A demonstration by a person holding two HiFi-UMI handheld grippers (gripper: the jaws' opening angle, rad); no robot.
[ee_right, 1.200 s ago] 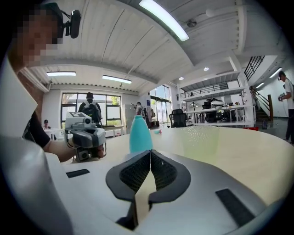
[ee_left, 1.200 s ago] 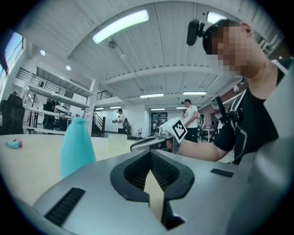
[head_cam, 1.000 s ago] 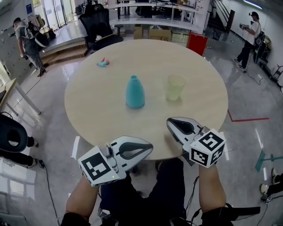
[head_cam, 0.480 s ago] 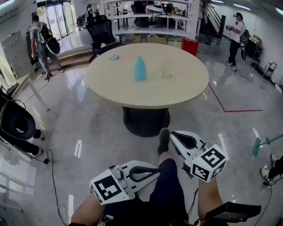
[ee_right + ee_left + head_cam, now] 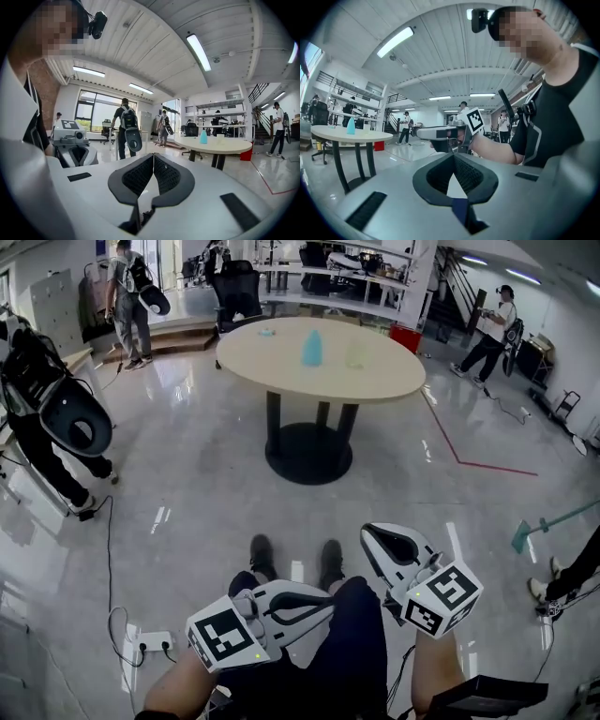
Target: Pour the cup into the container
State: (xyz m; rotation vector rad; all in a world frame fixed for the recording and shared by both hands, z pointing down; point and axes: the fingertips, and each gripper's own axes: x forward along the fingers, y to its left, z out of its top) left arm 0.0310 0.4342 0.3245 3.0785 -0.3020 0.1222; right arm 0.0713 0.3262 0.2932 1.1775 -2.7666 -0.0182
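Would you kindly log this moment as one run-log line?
left gripper: shut, empty | right gripper: shut, empty | cup, container: on table, far away

two grippers, one table, one blue container, one cup.

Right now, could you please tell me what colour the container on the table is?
Turquoise blue; the container shows best in the head view.
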